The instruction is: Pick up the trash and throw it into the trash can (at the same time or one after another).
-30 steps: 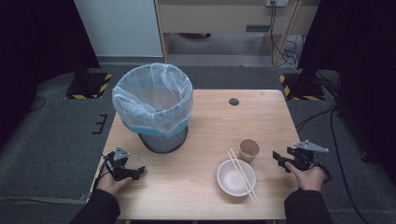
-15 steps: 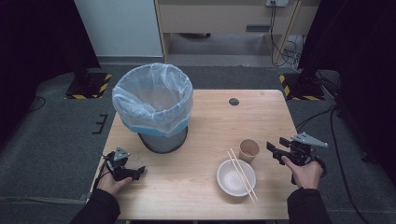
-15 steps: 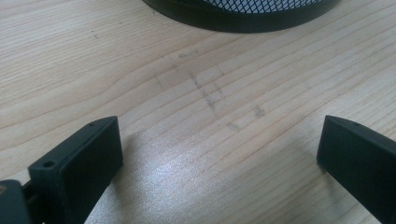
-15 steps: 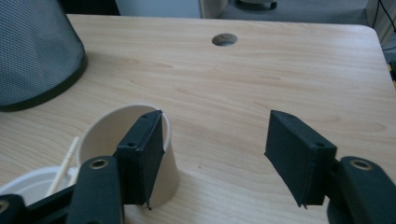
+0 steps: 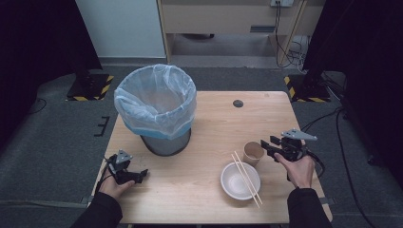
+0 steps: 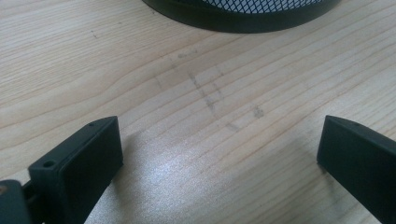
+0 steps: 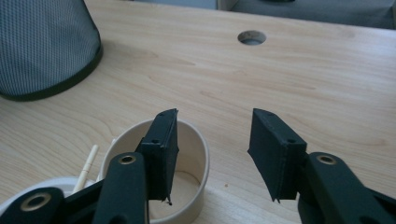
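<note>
Right gripper [image 5: 267, 146] shifted toward paper cup [image 5: 253, 153] — fingers apart; left gripper [image 5: 140, 175] fingers apart, table [image 5: 199, 190]

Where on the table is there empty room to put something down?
Bare wood lies between the bin and the cable hole, and in front of the bin beside the bowl. It is crowded around the cup, chopsticks and right gripper.

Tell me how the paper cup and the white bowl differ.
The paper cup is brown and tall for its width; the white bowl is wider and shallower. Chopsticks lie across the bowl's rim, while nothing rests on the cup. The right tool is at the cup, open, one jaw over its mouth in the right gripper view; the bowl lies nearer the person. Both stand upright and look empty inside.
</note>
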Motion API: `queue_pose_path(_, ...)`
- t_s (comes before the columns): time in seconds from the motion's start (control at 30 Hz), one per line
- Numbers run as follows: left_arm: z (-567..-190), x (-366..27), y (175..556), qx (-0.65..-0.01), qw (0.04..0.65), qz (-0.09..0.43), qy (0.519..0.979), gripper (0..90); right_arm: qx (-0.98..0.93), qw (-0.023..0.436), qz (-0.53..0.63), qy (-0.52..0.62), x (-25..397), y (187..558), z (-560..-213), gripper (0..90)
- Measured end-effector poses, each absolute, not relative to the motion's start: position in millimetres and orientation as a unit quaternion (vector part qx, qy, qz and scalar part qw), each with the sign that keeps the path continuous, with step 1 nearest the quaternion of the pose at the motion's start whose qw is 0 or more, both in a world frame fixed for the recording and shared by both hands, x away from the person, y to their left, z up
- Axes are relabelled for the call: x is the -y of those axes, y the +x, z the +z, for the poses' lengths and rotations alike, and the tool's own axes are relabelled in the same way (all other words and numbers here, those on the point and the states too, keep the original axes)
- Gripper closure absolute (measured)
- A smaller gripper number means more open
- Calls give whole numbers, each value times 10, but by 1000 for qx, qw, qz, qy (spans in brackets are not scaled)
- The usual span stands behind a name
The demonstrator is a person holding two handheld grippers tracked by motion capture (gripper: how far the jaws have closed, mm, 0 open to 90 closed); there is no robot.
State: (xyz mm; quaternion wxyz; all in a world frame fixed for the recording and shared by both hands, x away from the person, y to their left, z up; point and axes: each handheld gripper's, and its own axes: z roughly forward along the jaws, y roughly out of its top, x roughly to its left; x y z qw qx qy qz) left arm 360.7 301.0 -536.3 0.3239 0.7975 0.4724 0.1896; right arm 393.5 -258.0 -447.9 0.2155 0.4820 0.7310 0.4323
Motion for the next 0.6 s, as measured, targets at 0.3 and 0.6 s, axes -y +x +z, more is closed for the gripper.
queue_pose_path(0.3, -5363, -3006, 3606, -471, 324, 190, 798, 0, -743, 188, 412, 492, 2518, 4013, -4695, 620)
queue_pose_path(0.6, -5364, -3000, 3606, -470, 325, 189, 799, 0, -750, 164, 397, 503, 2518, 4000, -4777, 715)
